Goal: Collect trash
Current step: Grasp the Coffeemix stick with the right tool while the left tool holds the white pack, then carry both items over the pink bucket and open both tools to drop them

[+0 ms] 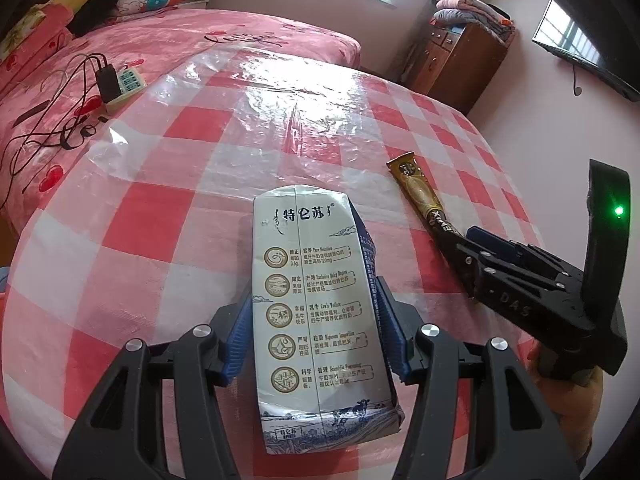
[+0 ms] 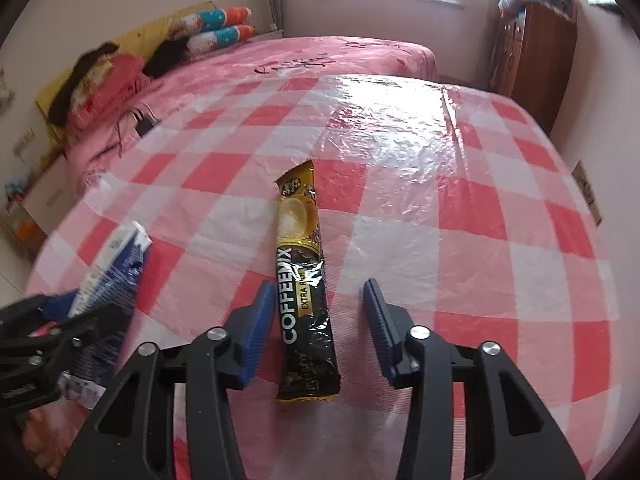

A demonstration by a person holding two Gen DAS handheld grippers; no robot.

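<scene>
- My left gripper (image 1: pixel 316 332) pinches the milk carton (image 1: pixel 320 320) above the checked table (image 1: pixel 160 208).
- My right gripper (image 2: pixel 320 320) stands spread around the coffee sachet (image 2: pixel 306 280), which lies flat on that table, pads apart from it.

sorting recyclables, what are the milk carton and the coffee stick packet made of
White and blue milk carton: looks like matte coated paperboard, with folded seams and dented walls. Black and gold coffee stick packet: glossy plastic or foil film, probably, given its crinkles and glare.

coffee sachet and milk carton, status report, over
Left gripper shut on milk carton. Right gripper open astride coffee sachet, pads not pressing it. Sachet flat on checked tablecloth; nothing in the way.
</scene>
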